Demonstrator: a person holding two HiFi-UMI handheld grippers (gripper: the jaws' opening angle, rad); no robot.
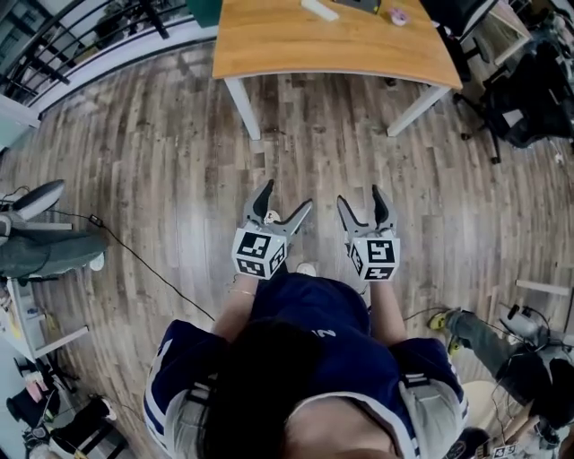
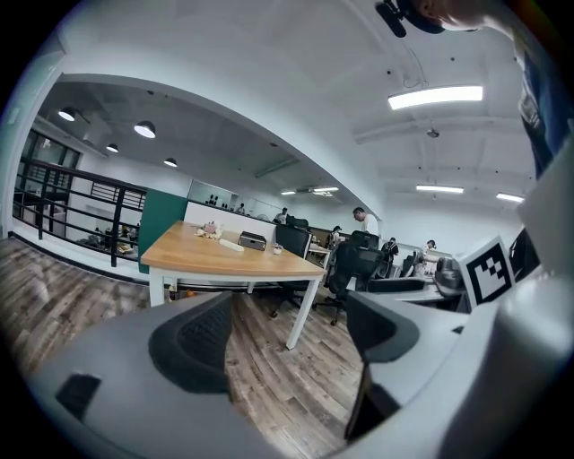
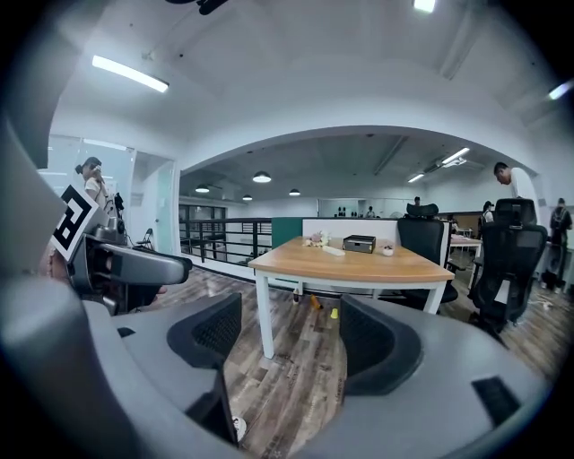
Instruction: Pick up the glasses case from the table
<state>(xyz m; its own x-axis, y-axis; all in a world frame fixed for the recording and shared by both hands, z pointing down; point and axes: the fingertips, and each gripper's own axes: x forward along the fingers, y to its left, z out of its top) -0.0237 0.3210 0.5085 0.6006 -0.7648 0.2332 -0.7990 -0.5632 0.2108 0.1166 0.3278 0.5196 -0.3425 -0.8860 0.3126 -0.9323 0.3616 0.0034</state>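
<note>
A wooden table [image 1: 332, 40] on white legs stands ahead of me across open plank floor. Near its far edge lie a white oblong item [image 1: 320, 9], a dark box [image 1: 359, 4] and a small pink thing [image 1: 398, 15]. At this distance I cannot tell which one is the glasses case. In the left gripper view the white item [image 2: 231, 244] lies beside the dark box [image 2: 253, 240]. My left gripper [image 1: 288, 194] and right gripper [image 1: 359, 194] are held side by side in front of me, well short of the table. Both are open and empty.
Black office chairs [image 1: 529, 81] stand to the right of the table. A black railing [image 1: 81, 36] runs at the far left. A cable [image 1: 143, 260] trails over the floor on my left, and gear [image 1: 502, 341] lies at my right. People stand in the distance [image 2: 363, 220].
</note>
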